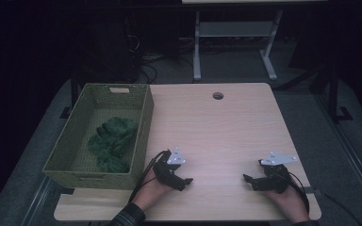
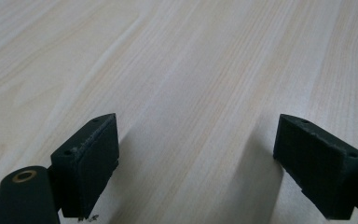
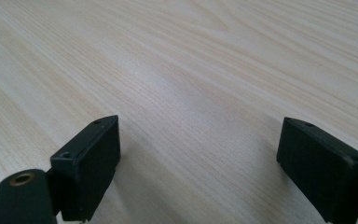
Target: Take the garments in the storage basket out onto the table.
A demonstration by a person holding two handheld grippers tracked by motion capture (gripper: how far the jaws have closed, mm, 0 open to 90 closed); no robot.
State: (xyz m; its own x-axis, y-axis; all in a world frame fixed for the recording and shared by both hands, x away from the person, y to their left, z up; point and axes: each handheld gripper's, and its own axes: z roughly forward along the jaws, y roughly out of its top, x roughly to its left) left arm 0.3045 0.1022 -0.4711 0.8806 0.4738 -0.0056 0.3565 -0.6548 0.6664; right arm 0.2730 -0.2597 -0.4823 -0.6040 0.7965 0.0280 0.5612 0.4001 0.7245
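Observation:
A green woven basket (image 1: 141,127) stands at the table's left edge with a dark green cloth (image 1: 111,142) crumpled inside it. My left gripper (image 1: 185,182) rests low on the wooden table (image 1: 217,132) just right of the basket, held in a hand. Its jaws stand wide apart over bare wood (image 2: 196,154), nothing between them. My right gripper (image 1: 249,181) sits near the front right of the table, pointing left toward the other gripper. It is open too, with only bare tabletop (image 3: 198,158) between its jaws.
A round cable hole (image 1: 218,96) sits near the table's far edge. Beyond the table stand a white desk frame (image 1: 235,42) and floor cables (image 1: 146,66) in a dark room. The basket wall rises beside my left hand.

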